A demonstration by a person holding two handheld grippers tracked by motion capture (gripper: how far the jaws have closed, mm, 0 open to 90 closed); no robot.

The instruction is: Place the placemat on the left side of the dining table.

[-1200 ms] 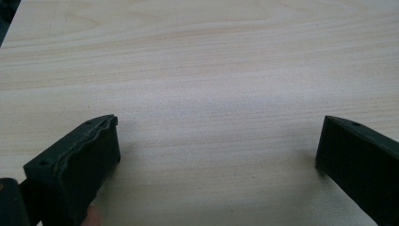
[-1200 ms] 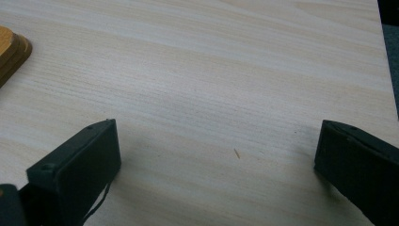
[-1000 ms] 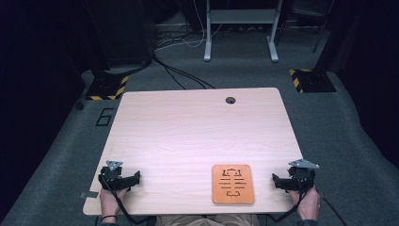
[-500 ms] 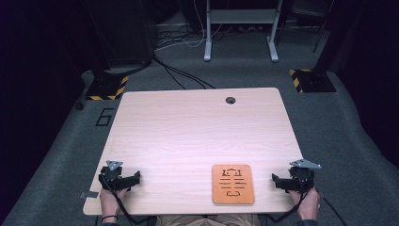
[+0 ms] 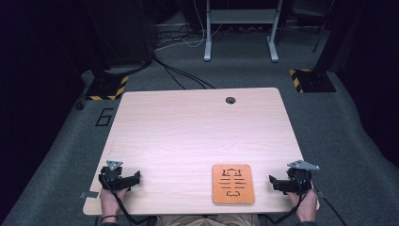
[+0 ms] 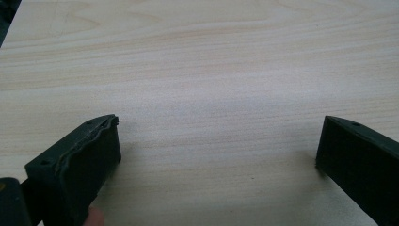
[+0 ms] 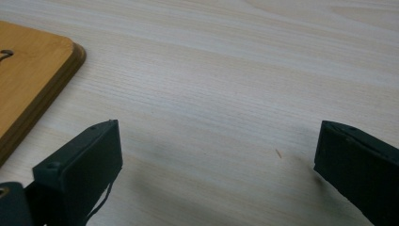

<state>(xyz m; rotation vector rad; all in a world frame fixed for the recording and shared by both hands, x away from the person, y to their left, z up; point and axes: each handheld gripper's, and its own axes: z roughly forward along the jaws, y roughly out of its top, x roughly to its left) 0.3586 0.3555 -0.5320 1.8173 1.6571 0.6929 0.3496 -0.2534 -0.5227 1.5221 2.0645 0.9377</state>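
Note:
An orange wooden board [image 5: 233, 183] with cut-out shapes lies flat near the front edge of the table, right of centre. Its rounded corner [image 7: 33, 80] shows at the left of the right gripper view. My left gripper [image 5: 134, 179] rests at the front left corner of the table, jaws wide apart over bare wood [image 6: 216, 127]. At the front right edge sits my right gripper [image 5: 275, 182], a short way right of the board. It stands open too [image 7: 216, 141], with nothing between its jaws.
The light wooden table [image 5: 197, 136] has a round cable hole [image 5: 230, 100] near its far edge. Grey carpet surrounds it, with cables [image 5: 181, 75], a metal stand [image 5: 240, 28] and two yellow-black striped bases [image 5: 107, 87] beyond the far side.

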